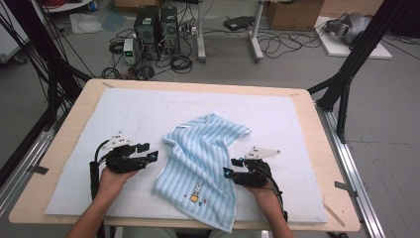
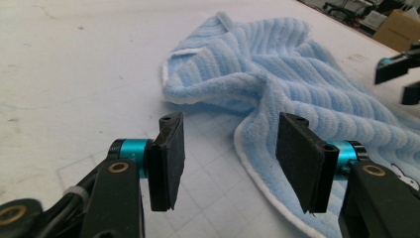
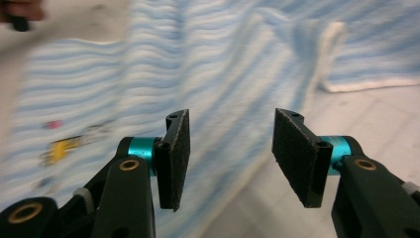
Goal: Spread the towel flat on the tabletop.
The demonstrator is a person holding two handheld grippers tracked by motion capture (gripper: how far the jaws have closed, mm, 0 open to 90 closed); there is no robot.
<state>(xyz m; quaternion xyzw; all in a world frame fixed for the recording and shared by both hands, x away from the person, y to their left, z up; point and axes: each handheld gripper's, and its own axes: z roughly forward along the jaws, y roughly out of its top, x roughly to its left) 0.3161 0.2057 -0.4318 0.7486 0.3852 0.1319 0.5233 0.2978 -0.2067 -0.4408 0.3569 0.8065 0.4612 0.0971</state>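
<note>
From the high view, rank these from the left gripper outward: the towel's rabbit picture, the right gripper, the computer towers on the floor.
Measured from the left gripper:
1. Rabbit picture, on the towel's near part.
2. Right gripper, across the towel.
3. Computer towers, on the floor beyond the table.

Wooden table (image 1: 317,148) carries a white gridded mat (image 1: 124,114) over most of its top; a rumpled blue-and-white striped towel (image 1: 208,163) with small embroidered figure lies on the mat, near edge overhanging the table's front.

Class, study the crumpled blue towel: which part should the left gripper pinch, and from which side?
Probably the white-trimmed edge of the towel, approached from its left, where the open left gripper already faces it; that hem lies exposed on the mat, thin enough to fit between the jaws.
</note>
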